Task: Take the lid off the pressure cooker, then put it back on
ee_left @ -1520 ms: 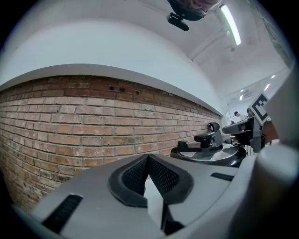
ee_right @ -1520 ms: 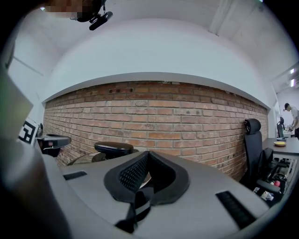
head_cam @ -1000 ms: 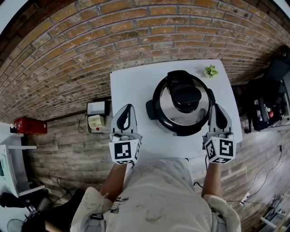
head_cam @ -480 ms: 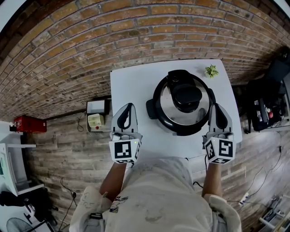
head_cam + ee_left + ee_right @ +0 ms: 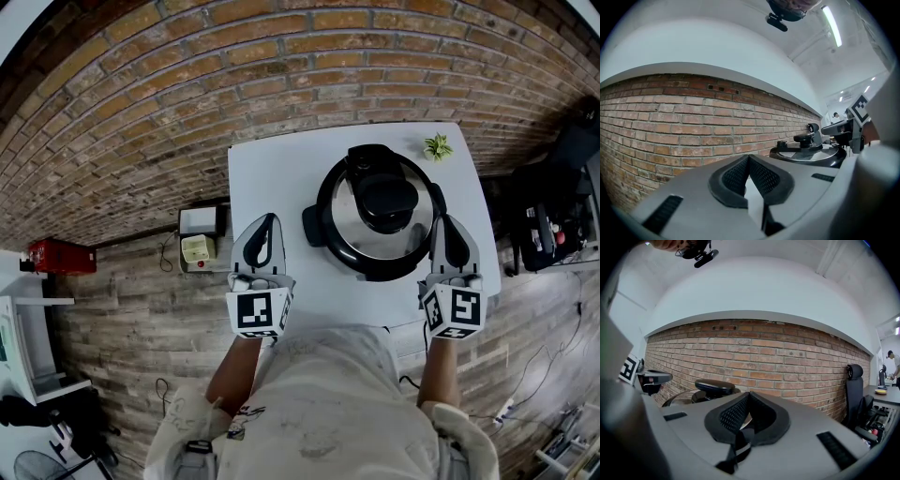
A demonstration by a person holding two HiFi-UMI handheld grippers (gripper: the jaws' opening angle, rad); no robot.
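Observation:
The black pressure cooker stands on the white table, its steel lid on, with a black knob in the middle. My left gripper hovers to the cooker's left, shut and empty. My right gripper sits at the cooker's right edge, also shut with nothing in it. In the left gripper view the lid shows to the right beyond the shut gripper. In the right gripper view the knob lies to the left of the shut gripper.
A small green plant stands at the table's far right corner. A brick wall runs behind the table. A white box lies on the floor at the left, a red case farther left. A black office chair stands right.

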